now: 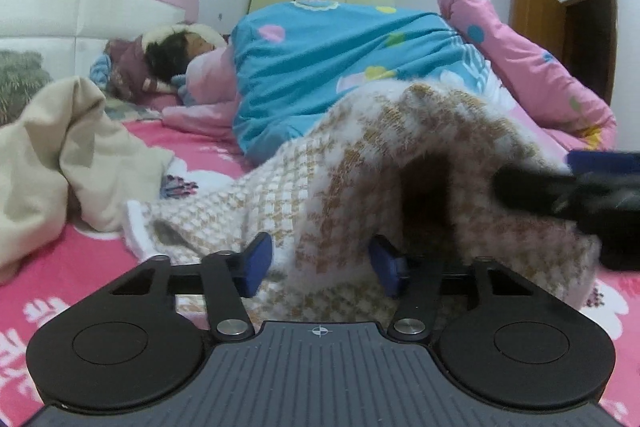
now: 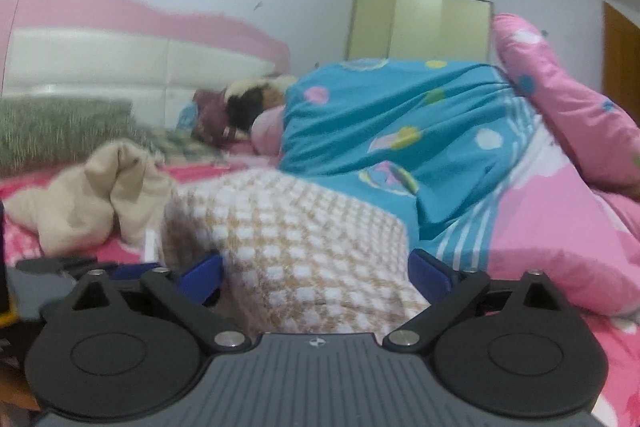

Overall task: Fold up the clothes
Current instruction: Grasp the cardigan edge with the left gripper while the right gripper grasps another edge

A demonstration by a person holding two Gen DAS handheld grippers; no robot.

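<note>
On a pink floral bed (image 1: 100, 259), a tan-and-white houndstooth knit garment (image 1: 360, 187) lay humped near the front edge, both the left gripper (image 1: 320, 265) and right gripper (image 2: 316, 275) straddling its folds with fingers apart, seemingly positioned for grasping.

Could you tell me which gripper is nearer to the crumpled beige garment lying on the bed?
Left. The beige garment lies just off the left gripper, which straddles the houndstooth knit. The right gripper sits farther over, at the knit's other side.
</note>
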